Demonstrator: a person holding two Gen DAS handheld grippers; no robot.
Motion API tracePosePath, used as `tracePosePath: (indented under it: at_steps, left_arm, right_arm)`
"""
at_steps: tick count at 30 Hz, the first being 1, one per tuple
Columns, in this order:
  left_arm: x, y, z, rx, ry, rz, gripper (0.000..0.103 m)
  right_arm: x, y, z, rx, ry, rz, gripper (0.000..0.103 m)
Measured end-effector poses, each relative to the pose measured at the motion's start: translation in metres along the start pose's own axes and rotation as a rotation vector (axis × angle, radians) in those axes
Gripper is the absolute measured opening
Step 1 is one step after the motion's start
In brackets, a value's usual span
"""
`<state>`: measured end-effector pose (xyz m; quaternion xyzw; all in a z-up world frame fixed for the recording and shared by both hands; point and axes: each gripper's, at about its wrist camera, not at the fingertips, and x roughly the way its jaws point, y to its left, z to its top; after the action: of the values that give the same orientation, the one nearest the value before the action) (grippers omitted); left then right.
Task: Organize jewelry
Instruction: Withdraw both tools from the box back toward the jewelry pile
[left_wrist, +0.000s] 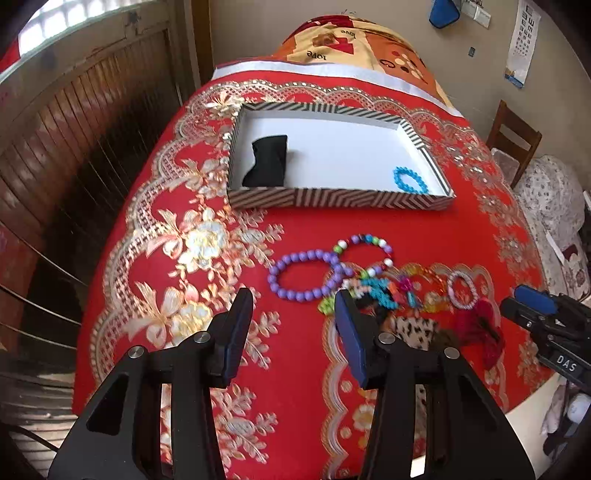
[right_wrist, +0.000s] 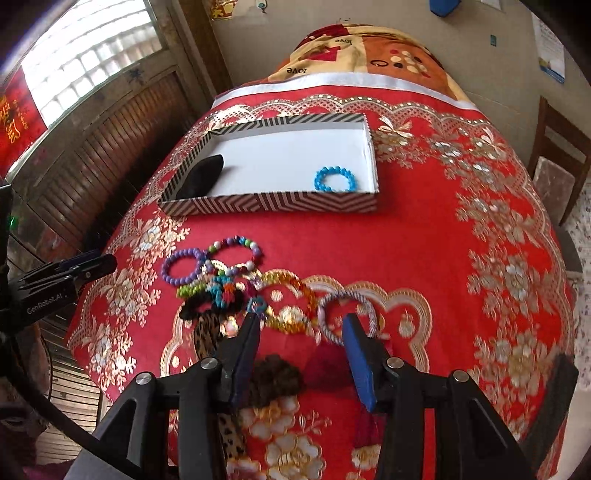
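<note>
A striped shallow box (left_wrist: 332, 202) (right_wrist: 273, 204) with a white floor holds a black pouch (left_wrist: 267, 162) (right_wrist: 203, 173) and a blue bead bracelet (left_wrist: 409, 180) (right_wrist: 335, 180). In front of it lies a pile of jewelry: a purple bead bracelet (left_wrist: 306, 275) (right_wrist: 183, 266), a multicolour bead bracelet (left_wrist: 365, 251) (right_wrist: 236, 251), a silver-lilac bangle (left_wrist: 461, 290) (right_wrist: 347, 314) and an orange-gold one (right_wrist: 291, 306). My left gripper (left_wrist: 293, 299) is open, empty, just before the purple bracelet. My right gripper (right_wrist: 301, 325) is open, empty, above the bangles and scrunchies.
A red embroidered cloth (left_wrist: 295, 229) (right_wrist: 424, 240) covers the table. Leopard (left_wrist: 413, 330), red (left_wrist: 480, 332) and brown (right_wrist: 277, 376) scrunchies lie near the front edge. A wooden panelled wall (left_wrist: 74, 147) is at left, a chair (left_wrist: 513, 136) at right.
</note>
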<state>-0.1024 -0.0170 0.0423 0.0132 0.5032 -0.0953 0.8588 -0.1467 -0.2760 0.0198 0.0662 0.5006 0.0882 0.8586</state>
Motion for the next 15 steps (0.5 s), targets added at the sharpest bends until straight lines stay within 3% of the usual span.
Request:
tracePosePath:
  at_steps: [15]
  left_arm:
    - [0.006, -0.028, -0.037, 0.01, 0.118, -0.159, 0.045]
  right_arm:
    - [-0.011, -0.03, -0.052, 0.081, 0.039, -0.055, 0.051]
